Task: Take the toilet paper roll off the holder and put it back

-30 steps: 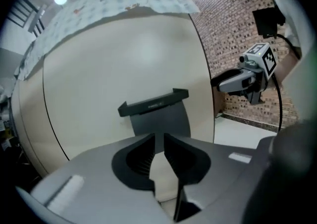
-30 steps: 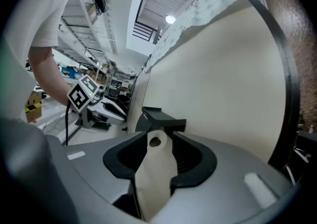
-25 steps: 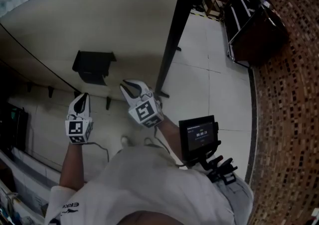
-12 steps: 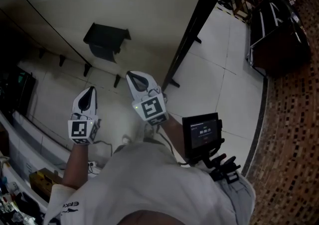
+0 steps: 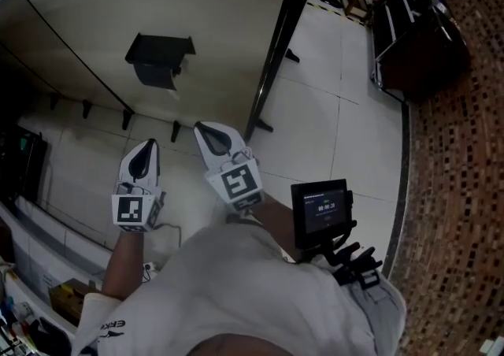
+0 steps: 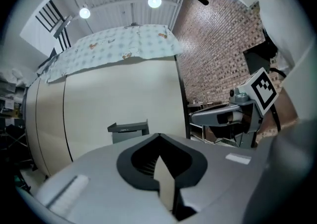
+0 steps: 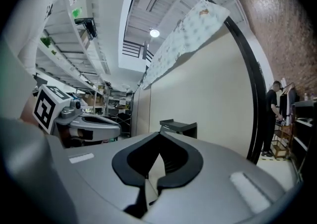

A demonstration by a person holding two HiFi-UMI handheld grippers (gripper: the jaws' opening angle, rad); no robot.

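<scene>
A black toilet paper holder (image 5: 160, 59) hangs on the beige partition wall, and it also shows in the left gripper view (image 6: 129, 129) and the right gripper view (image 7: 178, 128). I cannot make out the roll under its lid. My left gripper (image 5: 147, 146) and right gripper (image 5: 204, 128) hover side by side short of the wall, below and to the right of the holder, touching nothing. Both point toward the wall with jaws shut and nothing between them. Each gripper appears in the other's view, the right gripper (image 6: 218, 116) and the left gripper (image 7: 94, 126).
A black post (image 5: 276, 39) ends the partition on the right. Dark cases (image 5: 409, 39) stand on the tiled floor beyond it, beside a brick-patterned wall (image 5: 457, 150). A small screen (image 5: 319, 211) is mounted at my right side. Shelving (image 5: 20, 181) lines the left. A person (image 7: 272, 119) stands in the distance.
Both grippers have shifted together, and the holder now sits farther from their tips in the head view. Nothing has been taken hold of.
</scene>
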